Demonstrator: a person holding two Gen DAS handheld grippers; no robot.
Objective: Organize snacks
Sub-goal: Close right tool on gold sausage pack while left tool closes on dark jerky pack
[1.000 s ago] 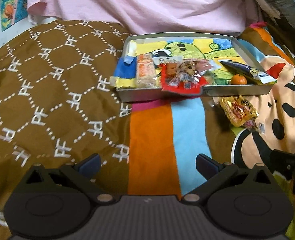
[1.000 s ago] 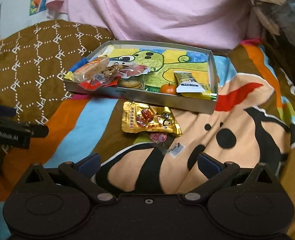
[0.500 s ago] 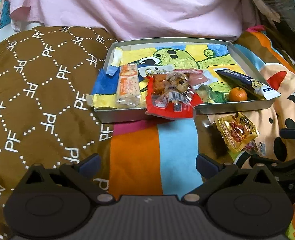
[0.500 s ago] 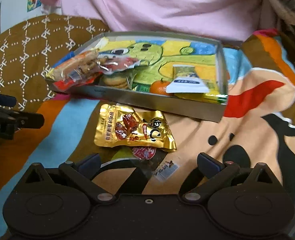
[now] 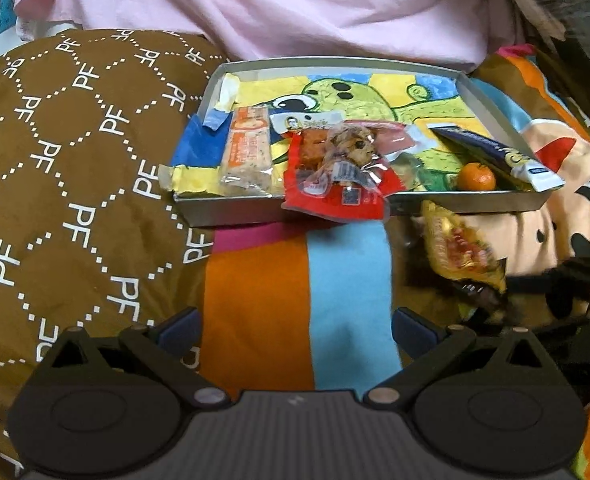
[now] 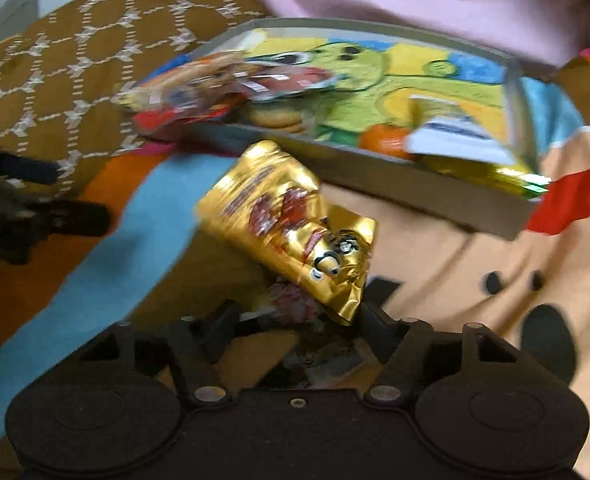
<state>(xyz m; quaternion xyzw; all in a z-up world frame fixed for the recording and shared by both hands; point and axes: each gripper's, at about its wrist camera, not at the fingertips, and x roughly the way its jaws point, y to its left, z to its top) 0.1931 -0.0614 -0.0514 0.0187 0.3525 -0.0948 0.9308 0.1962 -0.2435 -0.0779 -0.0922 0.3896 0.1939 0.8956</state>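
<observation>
Bedding carries everything here. At the left, your left gripper (image 5: 295, 326) hovers with its jaws wide apart and nothing between them, over the orange and blue stripes, well short of the tray (image 5: 223, 210). In the tray's left half lie a bar (image 5: 247, 156) and a red pack (image 5: 335, 184) that hangs over the near wall; an orange (image 5: 476, 176) and a dark pouch (image 5: 499, 156) sit at the right.

The gold pack (image 6: 295, 228) is outside the tray, just near of its near wall, and your right gripper (image 6: 291, 320) is the one on it. Its jaws are closing, with the pack's near corner between them. The pack's long axis runs from that corner up and left toward the tray.

Blur hides whether the pads already press. A small red-and-white wrapper (image 6: 291, 300) beneath the pack is partly covered.
</observation>
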